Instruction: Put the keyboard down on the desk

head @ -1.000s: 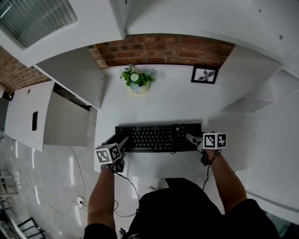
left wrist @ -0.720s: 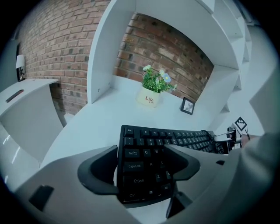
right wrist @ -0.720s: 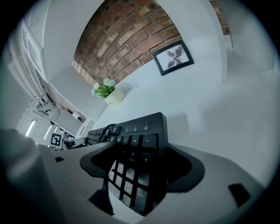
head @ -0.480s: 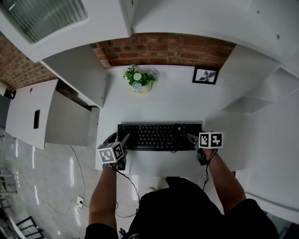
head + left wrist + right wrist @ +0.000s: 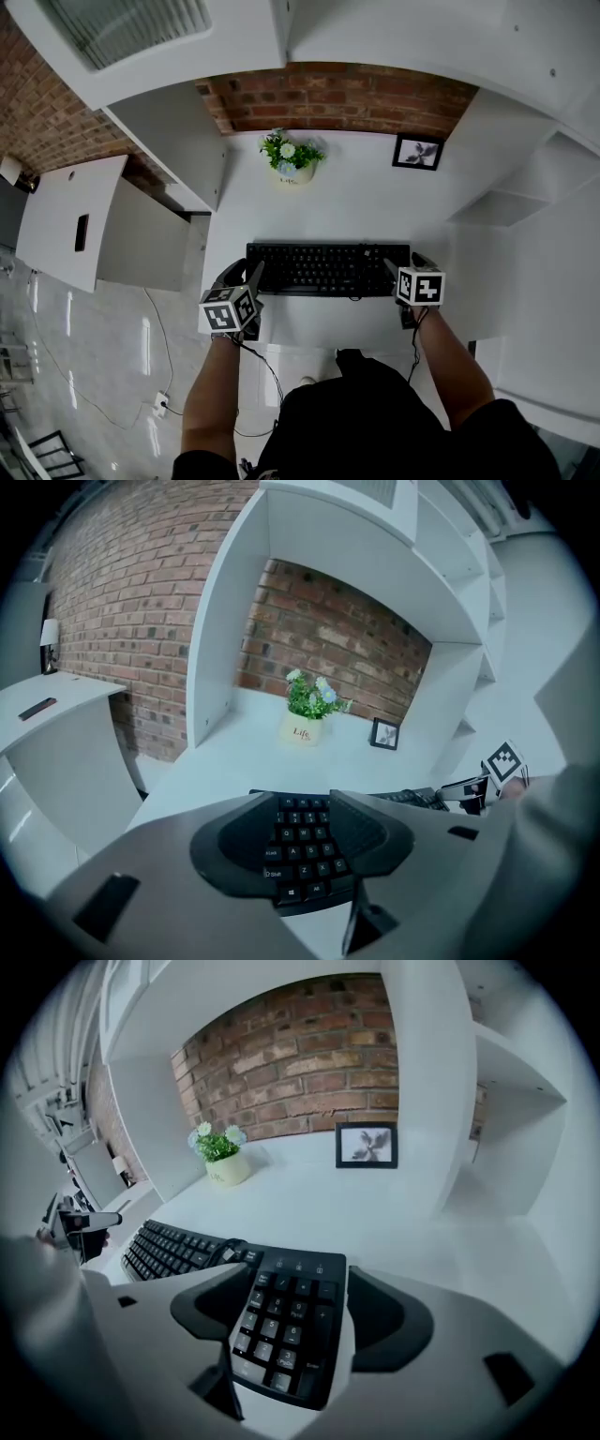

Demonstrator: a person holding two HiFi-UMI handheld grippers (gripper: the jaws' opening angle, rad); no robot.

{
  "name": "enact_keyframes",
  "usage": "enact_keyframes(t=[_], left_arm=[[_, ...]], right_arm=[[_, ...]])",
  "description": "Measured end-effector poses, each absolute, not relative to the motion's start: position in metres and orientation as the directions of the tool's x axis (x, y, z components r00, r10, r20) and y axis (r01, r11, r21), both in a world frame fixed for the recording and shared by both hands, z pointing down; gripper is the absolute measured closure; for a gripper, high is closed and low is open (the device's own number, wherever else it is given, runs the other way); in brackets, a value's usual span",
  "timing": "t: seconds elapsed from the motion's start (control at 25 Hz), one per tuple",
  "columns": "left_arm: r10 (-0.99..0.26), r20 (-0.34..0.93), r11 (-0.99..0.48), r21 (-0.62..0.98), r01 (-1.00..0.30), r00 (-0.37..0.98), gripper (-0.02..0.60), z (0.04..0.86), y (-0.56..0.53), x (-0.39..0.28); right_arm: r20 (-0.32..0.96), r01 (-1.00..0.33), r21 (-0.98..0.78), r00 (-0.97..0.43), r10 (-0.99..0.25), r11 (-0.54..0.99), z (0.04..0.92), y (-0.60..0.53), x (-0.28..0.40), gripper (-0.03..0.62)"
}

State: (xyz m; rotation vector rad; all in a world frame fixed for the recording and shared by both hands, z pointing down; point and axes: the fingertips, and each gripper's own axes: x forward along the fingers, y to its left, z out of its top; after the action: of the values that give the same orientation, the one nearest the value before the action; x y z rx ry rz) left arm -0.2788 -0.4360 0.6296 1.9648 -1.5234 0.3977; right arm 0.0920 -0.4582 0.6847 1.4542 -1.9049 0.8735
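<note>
At the left, the left hand-held gripper (image 5: 242, 275) hangs just off the left end of the keyboard (image 5: 323, 269). Its jaws have just been closing and stand at a middling gap. The end keys show in that gap, yet the pads do not press on them, so it holds nothing. The risk here, as I judge it, is that jaws narrowing so close to the end could pinch the keyboard's corner. Any pull away would then drag or tip it. That end also lies near the left edge of the counter (image 5: 347, 206), so a sideways knock there could skew it toward the drop.

In the middle, the keyboard lies flat on the counter, square to the front edge. It is well apart from the potted plant (image 5: 292, 157) and the picture frame (image 5: 418, 152) at the back, so the placing looks done. Its cable (image 5: 223, 1249) bunches at the far edge, and a tug on it would shift the whole board.

At the right, the right hand-held gripper (image 5: 403, 264) is empty, its jaws having just been opening to their widest. The number pad shows between them with clear gaps on both sides. A careless withdrawal could let a jaw tip hook the keyboard's right end or press its keys. A backward pull without first rising would be the likely cause.
</note>
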Motion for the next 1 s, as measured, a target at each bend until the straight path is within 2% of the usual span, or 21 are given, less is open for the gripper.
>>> enact_keyframes(t=[0.12, 0.16, 0.28, 0.4, 0.52, 1.0], left_arm=[[-0.783, 0.544, -0.172, 0.274, -0.946, 0.3, 0.421, 0.612, -0.431, -0.275], [-0.792, 0.532, -0.177, 0.269, -0.947, 0.299, 0.436, 0.605, -0.429, -0.274], [-0.82, 0.485, -0.201, 0.255, -0.946, 0.305, 0.496, 0.579, -0.423, -0.268], [-0.842, 0.425, -0.249, 0.239, -0.939, 0.331, 0.537, 0.551, -0.415, -0.255], [-0.854, 0.375, -0.292, 0.229, -0.929, 0.361, 0.552, 0.527, -0.402, -0.245], [-0.854, 0.292, -0.394, 0.181, -0.901, 0.431, 0.563, 0.479, -0.305, -0.229]], right_arm=[[0.734, -0.968, -0.173, -0.25, -0.632, 0.183, 0.667, -0.457, 0.092, 0.267], [0.714, -0.968, -0.173, -0.252, -0.653, 0.183, 0.659, -0.456, 0.092, 0.303], [0.644, -0.968, -0.167, -0.252, -0.723, 0.189, 0.635, -0.454, 0.092, 0.559], [0.565, -0.955, -0.189, -0.296, -0.77, 0.229, 0.609, -0.446, 0.082, 0.574], [0.483, -0.93, -0.224, -0.364, -0.796, 0.29, 0.581, -0.431, 0.065, 0.576], [0.312, -0.882, -0.26, -0.461, -0.831, 0.392, 0.493, -0.329, 0.022, 0.576]])
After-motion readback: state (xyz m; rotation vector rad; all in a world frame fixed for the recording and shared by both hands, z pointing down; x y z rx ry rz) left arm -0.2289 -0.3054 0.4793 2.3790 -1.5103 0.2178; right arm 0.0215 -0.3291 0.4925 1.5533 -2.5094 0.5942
